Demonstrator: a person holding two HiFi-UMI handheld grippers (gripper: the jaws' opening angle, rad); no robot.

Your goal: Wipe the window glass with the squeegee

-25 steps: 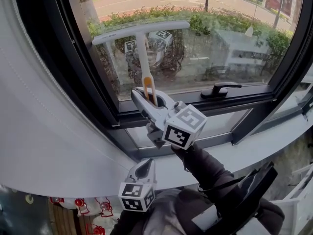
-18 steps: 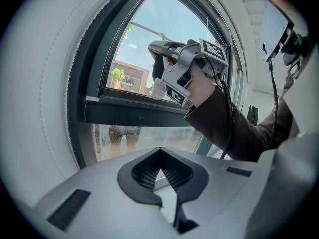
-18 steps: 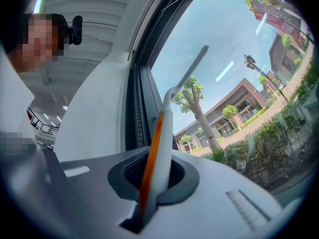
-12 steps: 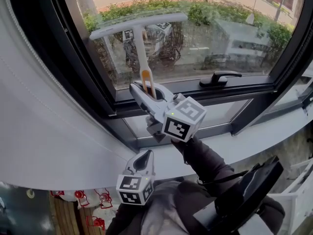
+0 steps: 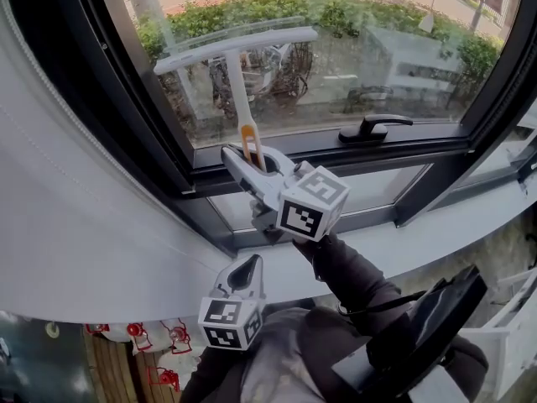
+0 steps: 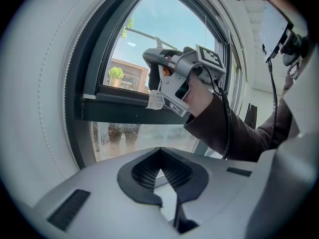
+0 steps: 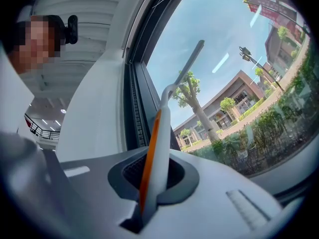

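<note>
Centrally, slim white T-shaped squeegee [image 5: 238, 78] against smooth window glass [image 5: 382, 53].

Right of the squeegee [image 5: 239, 47] blade the window glass [image 5: 377, 57] lies open, hemmed by the dark frame post [image 5: 109, 82] near the blade's left end and the window handle [image 5: 375, 127] jutting low right.
</note>
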